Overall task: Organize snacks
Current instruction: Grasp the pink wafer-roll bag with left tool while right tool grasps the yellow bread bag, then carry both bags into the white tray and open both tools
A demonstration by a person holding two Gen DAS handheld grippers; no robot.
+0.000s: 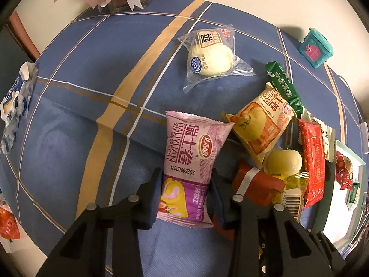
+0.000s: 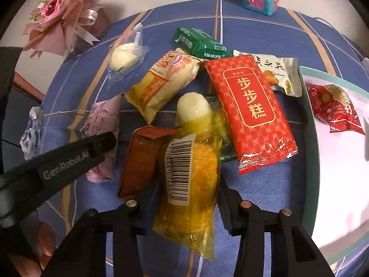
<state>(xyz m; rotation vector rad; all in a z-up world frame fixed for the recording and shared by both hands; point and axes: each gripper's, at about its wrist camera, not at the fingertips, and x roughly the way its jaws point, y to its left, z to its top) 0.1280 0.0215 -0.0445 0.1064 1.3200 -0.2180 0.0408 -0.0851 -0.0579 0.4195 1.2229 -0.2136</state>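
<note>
My left tongs (image 1: 185, 198) pinch the pink packet (image 1: 189, 159), right tongs (image 2: 184, 204) the yellow packet (image 2: 189, 173); next, lift both toward the tray (image 2: 310, 136) on the right.

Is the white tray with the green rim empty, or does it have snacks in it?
Not empty. The white tray with the green rim holds a red crinkly snack packet; most of its white floor is bare. The other snacks lie outside on the blue checked cloth.
</note>
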